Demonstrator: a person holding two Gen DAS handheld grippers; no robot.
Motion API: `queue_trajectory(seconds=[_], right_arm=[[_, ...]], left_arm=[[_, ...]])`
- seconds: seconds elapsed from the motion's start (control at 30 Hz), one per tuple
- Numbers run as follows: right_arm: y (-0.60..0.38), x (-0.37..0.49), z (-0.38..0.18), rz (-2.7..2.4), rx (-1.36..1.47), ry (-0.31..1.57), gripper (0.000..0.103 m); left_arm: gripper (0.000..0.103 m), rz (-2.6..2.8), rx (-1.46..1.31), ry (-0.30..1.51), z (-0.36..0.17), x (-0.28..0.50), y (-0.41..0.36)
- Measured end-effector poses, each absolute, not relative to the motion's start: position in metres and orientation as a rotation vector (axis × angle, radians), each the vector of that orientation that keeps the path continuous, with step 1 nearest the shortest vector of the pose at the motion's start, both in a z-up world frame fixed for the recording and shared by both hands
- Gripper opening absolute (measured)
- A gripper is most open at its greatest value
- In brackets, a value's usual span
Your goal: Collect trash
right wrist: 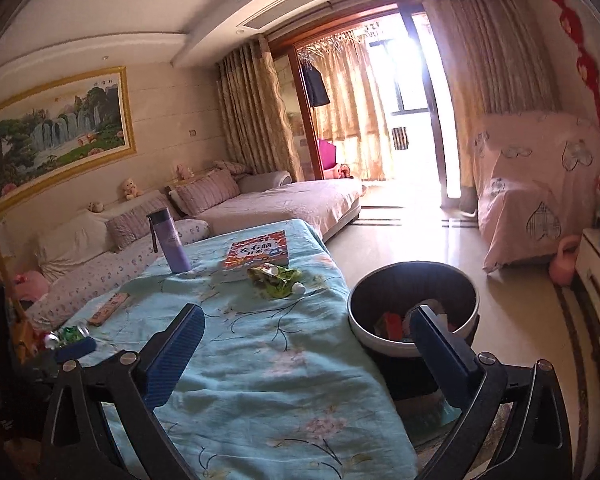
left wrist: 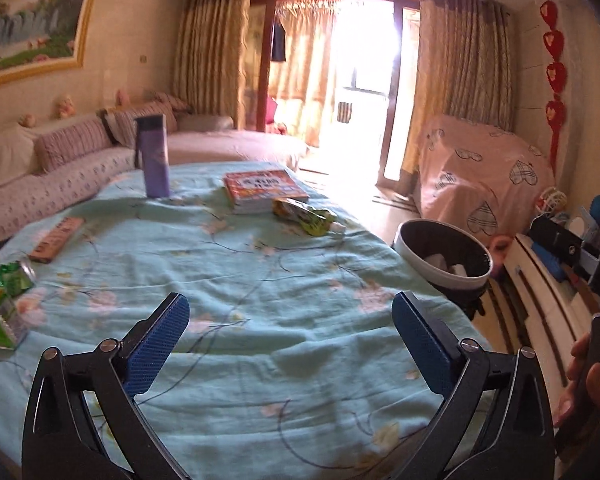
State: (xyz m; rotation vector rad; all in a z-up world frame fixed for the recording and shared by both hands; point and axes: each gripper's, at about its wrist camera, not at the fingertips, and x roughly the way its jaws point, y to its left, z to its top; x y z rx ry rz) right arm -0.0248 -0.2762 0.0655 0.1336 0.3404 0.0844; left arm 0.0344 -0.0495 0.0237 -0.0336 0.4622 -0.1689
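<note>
Two trash piles left on counter [left wrist: 260,320]: crumpled green wrappers and can [left wrist: 8,280] at far left edge, green snack wrapper [left wrist: 306,216] leaning against book [left wrist: 262,190] mid-far. Your left gripper [left wrist: 290,344] hovers, jaws wide, empty. Right gripper [right wrist: 306,356] likewise wide, empty. Bin [left wrist: 444,254] beside counter's right edge, likely for short drops.

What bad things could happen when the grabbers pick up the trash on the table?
The crumpled yellow-green snack wrapper lies against the red picture book, so a grab might catch the book too. The tall purple water bottle nearby might tip. The round black-lined trash bin sits below the table's edge, so dropped trash could miss.
</note>
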Motion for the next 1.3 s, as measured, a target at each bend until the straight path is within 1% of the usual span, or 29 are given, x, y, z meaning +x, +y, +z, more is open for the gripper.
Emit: queue_trajectory(seconds=[0.1,0.27,0.57,1.3], right_arm=[[-0.269,-0.028,0.047,0.055,0.114,0.337,0.103],[-0.263,-0.033,0.027,0.046,0.106,0.323,0.103],[-0.254,-0.042,0.026,0.053,0.074,0.295,0.103],[-0.255,-0.044,0.022,0.068,0.083,0.3,0.103]], left_arm=[[0.103,-0.116,-0.001,0.418,0.014,0.022,-0.046],[0.103,-0.076,0.006,0.418,0.001,0.015,-0.04],[0.103,-0.03,0.023,0.39,-0.002,0.007,-0.033],[0.103,-0.027,0.042,0.382,0.0,0.004,-0.038]])
